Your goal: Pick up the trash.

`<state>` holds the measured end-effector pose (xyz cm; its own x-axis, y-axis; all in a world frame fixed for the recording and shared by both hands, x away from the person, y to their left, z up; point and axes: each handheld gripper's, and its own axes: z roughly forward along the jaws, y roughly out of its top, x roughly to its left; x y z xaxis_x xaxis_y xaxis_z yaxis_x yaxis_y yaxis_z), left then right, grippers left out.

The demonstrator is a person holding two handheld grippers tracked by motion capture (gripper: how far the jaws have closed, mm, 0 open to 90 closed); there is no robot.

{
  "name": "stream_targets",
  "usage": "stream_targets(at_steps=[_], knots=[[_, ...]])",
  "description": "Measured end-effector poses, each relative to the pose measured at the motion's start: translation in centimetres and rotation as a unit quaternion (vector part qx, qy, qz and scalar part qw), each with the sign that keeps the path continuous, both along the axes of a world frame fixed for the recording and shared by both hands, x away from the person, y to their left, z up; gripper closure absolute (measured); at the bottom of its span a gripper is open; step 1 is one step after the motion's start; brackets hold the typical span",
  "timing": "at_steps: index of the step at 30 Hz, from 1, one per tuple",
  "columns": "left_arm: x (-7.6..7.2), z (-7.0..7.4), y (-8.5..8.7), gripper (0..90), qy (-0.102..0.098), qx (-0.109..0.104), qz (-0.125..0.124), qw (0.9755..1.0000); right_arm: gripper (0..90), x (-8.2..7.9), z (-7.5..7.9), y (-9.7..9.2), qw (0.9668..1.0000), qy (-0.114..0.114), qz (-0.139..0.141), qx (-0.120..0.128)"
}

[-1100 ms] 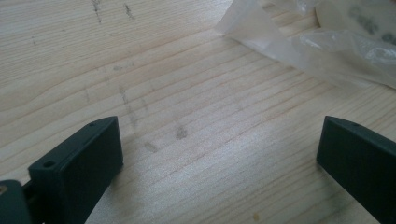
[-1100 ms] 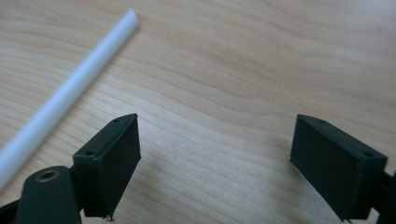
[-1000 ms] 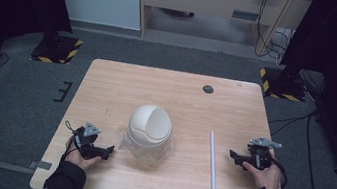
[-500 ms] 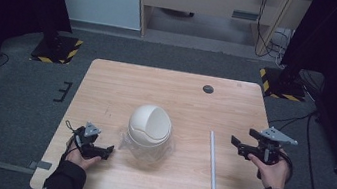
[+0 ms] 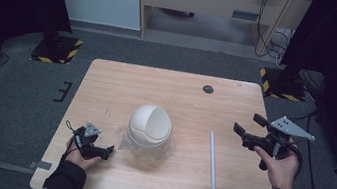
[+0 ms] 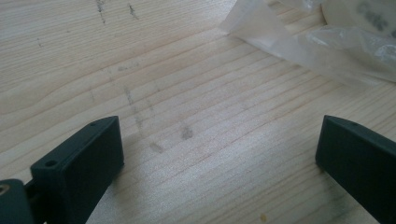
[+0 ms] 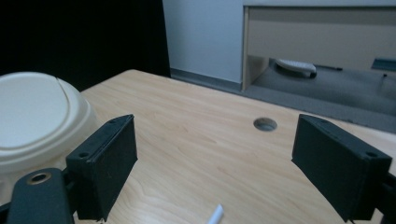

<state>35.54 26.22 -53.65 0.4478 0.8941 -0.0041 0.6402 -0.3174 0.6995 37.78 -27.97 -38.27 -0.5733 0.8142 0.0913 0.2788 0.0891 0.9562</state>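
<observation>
A: Report the near edge of the table (image 5: 107,85).

B: The left gripper (image 5: 106,151) lies low at the near left corner, in the person's left hand (image 5: 80,158). Its jaws are spread wide with nothing between them. In the left gripper view they frame bare, scuffed wood, with crumpled clear plastic (image 6: 322,42) just ahead.

A: And the right side?

B: The right gripper (image 5: 248,125) is held up off the surface at the right edge, in the right hand (image 5: 281,168). Its jaws are also spread and hold nothing. A grey plate (image 5: 293,128) sits on top of it.

A: Describe the main object.

B: A cream bin (image 5: 148,132) stands near the table's middle, toward the near side. It has a domed top with a curved swing flap. The clear plastic shows around its base, touching it. The bin is just right of the left gripper and well apart from the right one.

A: Anything else on the table?

B: A white tube (image 5: 213,162) lies between the bin and the right gripper, running roughly front to back. Farther off, a round hole (image 5: 208,89) sits near the far edge.
</observation>
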Motion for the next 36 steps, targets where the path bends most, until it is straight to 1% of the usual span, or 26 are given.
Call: stream_targets(at_steps=[1, 2, 3, 9, 12, 17, 18, 19, 23, 26, 27, 29, 31, 33, 35, 36], knots=[[0.0, 0.0, 0.0, 0.0, 0.000, 0.000, 0.000, 1.0000, 14.0, 0.0, 0.4, 0.2, 1.0000, -0.005, 0.004, 0.000], [0.0, 0.0, 0.0, 0.0, 0.000, 0.000, 0.000, 1.0000, 14.0, 0.0, 0.4, 0.2, 1.0000, -0.005, 0.004, 0.000], [0.0, 0.0, 0.0, 0.0, 0.000, 0.000, 0.000, 1.0000, 14.0, -0.2, 1.2, 0.7, 0.9998, -0.014, 0.011, 0.002], [0.0, 0.0, 0.0, 0.0, 0.000, 0.000, 0.000, 1.0000, 14.0, -0.5, 3.5, 2.2, 0.9988, -0.039, 0.028, 0.004], [0.0, 0.0, -0.1, 0.0, 0.000, 0.000, 0.000, 1.0000, 13.8, -0.5, 4.3, 3.1, 0.9983, -0.045, 0.037, 0.004], [0.0, 0.0, -0.1, 0.0, 0.000, 0.000, 0.000, 1.0000, 13.6, -0.2, 5.6, 4.8, 0.9972, -0.046, 0.059, 0.002], [0.0, 0.0, -0.1, 0.0, 0.000, 0.000, 0.000, 1.0000, 13.6, -0.2, 5.6, 4.8, 0.9972, -0.046, 0.059, 0.002], [0.0, 0.0, -0.1, 0.0, 0.000, 0.000, 0.000, 1.0000, 13.6, -0.1, 6.1, 5.5, 0.9967, -0.048, 0.066, 0.000], [0.0, 0.0, -0.1, 0.0, 0.000, 0.000, 0.001, 1.0000, 13.5, 0.2, 6.7, 7.0, 0.9954, -0.052, 0.080, -0.005], [0.0, 0.0, -0.1, 0.0, 0.000, 0.000, 0.000, 1.0000, 13.4, 0.4, 6.9, 8.2, 0.9945, -0.052, 0.090, -0.009], [0.0, 0.0, -0.1, 0.0, 0.000, 0.000, 0.000, 1.0000, 13.4, 0.4, 6.9, 8.2, 0.9945, -0.052, 0.090, -0.009], [0.0, 0.0, -0.1, 0.0, 0.000, 0.000, 0.000, 1.0000, 13.4, 0.5, 7.0, 9.0, 0.9939, -0.050, 0.097, -0.011], [0.0, 0.0, -0.1, 0.0, 0.000, 0.000, 0.001, 1.0000, 13.4, 0.6, 7.2, 10.2, 0.9928, -0.050, 0.108, -0.017], [0.0, 0.0, -0.1, 0.0, 0.000, 0.000, 0.000, 1.0000, 13.5, 0.7, 7.3, 10.5, 0.9925, -0.049, 0.111, -0.016], [0.0, 0.0, -0.1, 0.0, 0.000, 0.000, 0.000, 1.0000, 13.6, 0.7, 7.4, 11.3, 0.9917, -0.050, 0.117, -0.014], [0.0, 0.0, -0.1, 0.0, 0.000, 0.000, 0.000, 1.0000, 13.7, 0.7, 7.3, 12.1, 0.9909, -0.049, 0.125, -0.013]])
